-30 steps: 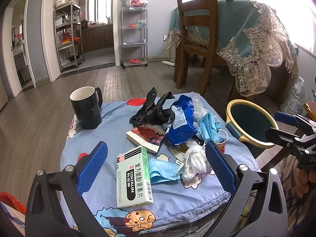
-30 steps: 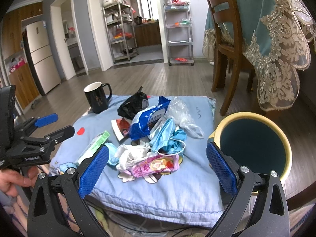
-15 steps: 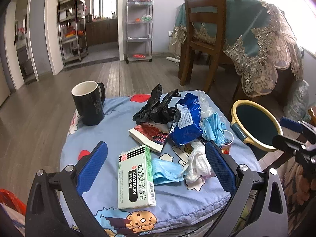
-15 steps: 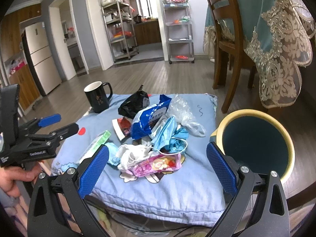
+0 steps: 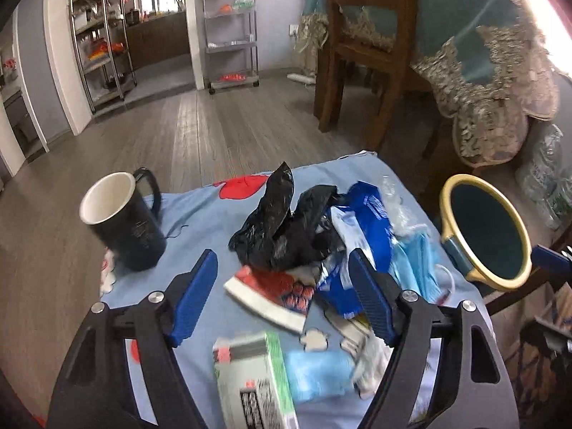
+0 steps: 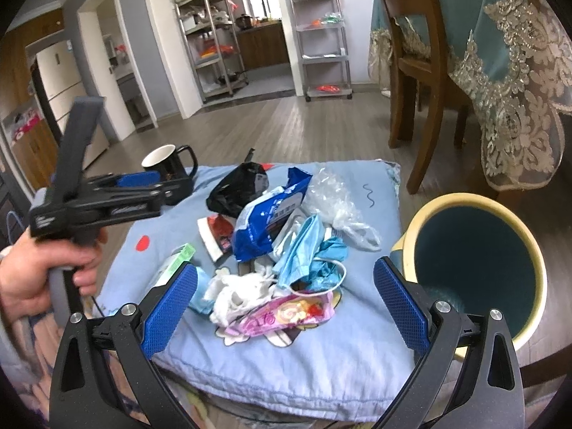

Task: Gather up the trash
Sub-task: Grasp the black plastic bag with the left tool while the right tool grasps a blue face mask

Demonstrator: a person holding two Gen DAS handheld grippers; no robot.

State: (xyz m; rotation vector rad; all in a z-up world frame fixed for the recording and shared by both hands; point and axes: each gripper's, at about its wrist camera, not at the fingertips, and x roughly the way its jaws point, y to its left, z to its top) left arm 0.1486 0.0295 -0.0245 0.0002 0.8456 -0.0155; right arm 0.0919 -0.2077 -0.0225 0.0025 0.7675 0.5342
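A pile of trash lies on a blue cushion (image 6: 361,325): a black plastic bag (image 5: 282,225), a blue wrapper (image 5: 371,225), a red-and-white packet (image 5: 271,295), a green-and-white box (image 5: 254,382), blue face masks (image 6: 307,246), white tissue (image 6: 243,291) and a pink wrapper (image 6: 282,318). My left gripper (image 5: 284,293) is open, low over the cushion, with the red-and-white packet and the black bag between its fingers; it also shows in the right wrist view (image 6: 143,187). My right gripper (image 6: 284,307) is open and empty at the near edge of the pile. A yellow-rimmed bin (image 6: 475,261) stands right of the cushion.
A black mug (image 5: 125,221) stands at the cushion's left side. A wooden chair (image 5: 368,46) and a table with a teal lace cloth (image 6: 507,46) are behind on the right. Metal shelf racks (image 6: 321,35) stand far back on the wood floor.
My left gripper has moved forward over the cushion, past the green-and-white box toward the black bag, and its jaws have narrowed somewhat. My right gripper has edged slightly closer to the pile.
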